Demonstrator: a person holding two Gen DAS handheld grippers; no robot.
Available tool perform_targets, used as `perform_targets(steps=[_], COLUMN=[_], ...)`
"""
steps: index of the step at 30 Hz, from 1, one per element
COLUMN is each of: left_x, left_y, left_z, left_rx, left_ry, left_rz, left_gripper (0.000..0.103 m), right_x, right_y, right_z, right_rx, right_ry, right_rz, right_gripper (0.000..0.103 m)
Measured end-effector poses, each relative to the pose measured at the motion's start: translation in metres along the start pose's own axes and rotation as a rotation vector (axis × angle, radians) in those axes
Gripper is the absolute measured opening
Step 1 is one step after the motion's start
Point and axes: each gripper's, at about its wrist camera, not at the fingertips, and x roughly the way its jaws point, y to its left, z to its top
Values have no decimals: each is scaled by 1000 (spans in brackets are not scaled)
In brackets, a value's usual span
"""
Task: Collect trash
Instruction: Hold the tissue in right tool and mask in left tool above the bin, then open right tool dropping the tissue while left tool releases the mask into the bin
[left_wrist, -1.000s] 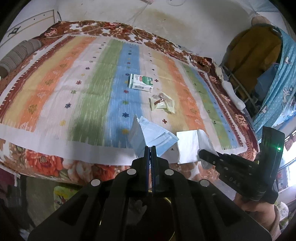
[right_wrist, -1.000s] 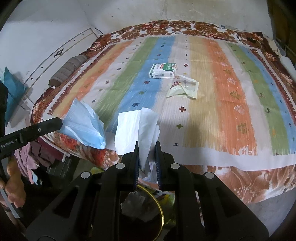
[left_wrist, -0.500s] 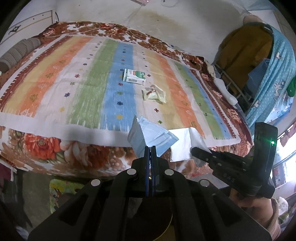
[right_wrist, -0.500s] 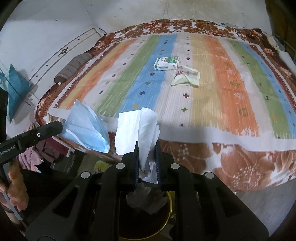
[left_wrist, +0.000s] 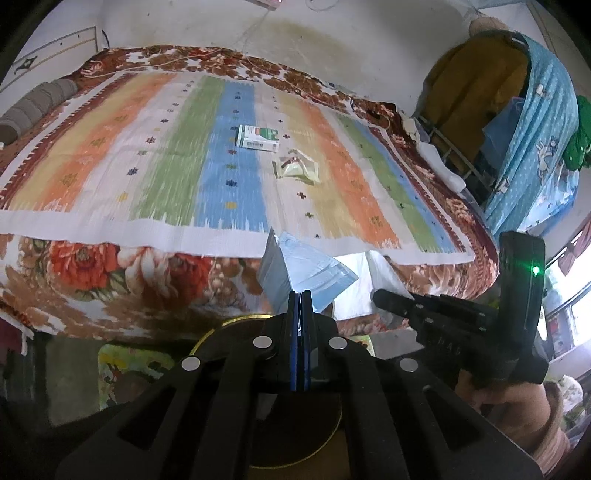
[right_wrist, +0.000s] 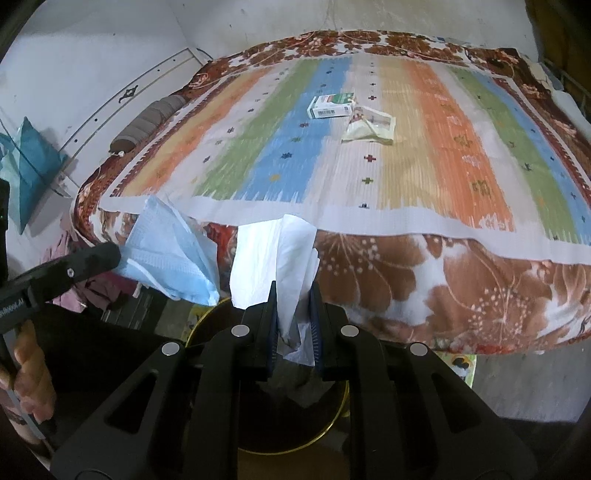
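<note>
My left gripper (left_wrist: 300, 295) is shut on a light blue face mask (left_wrist: 306, 277), seen also in the right wrist view (right_wrist: 173, 258). My right gripper (right_wrist: 293, 295) is shut on a white tissue (right_wrist: 273, 254). Both hang off the bed's front edge, above a dark bin with a gold rim (right_wrist: 332, 424), which also shows in the left wrist view (left_wrist: 236, 321). On the striped bedspread (right_wrist: 424, 155) lie a green-and-white carton (right_wrist: 332, 105) and a crumpled clear wrapper (right_wrist: 369, 127), far from both grippers.
A grey bolster (right_wrist: 151, 118) lies at the bed's left edge. A blue curtain and clothes rack (left_wrist: 535, 129) stand right of the bed. Clothes lie on the floor at left (right_wrist: 96, 288). The floral mattress side (right_wrist: 461, 288) faces me.
Both grippers have drawn back from the bed and lowered with their items held. The bed edge has receded and the bin's gold rim has come into view under them.
</note>
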Motion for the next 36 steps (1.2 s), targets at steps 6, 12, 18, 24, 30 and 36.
perform_targets(steps=[6,12,18,24,30,36], left_x=[-4,-4,1,8,17,22], left_y=[-1,7,6,2,2,3], left_z=[-23,-40,-53,-61,-67,-67], left_rx=[17,-54,-69,-58,-51,-52], left_ry=[14,42,64,96,136,153], left_rz=[35,27,54,80,129,140], left_gripper=[1,1,1,1,1,1], right_x=[0,1,5,14,23,29], right_y=[3,8,14,24,25,18], right_z=[-19,-37,-55,-74,-77,-77], right_rx=[-9,-11,-18,-35,-26,15], right_ry=[13,18,39,87,132,156], right_rz=[-10,-44,-52,-38,-31,-36], right_gripper=[14,14,15,15,16,18])
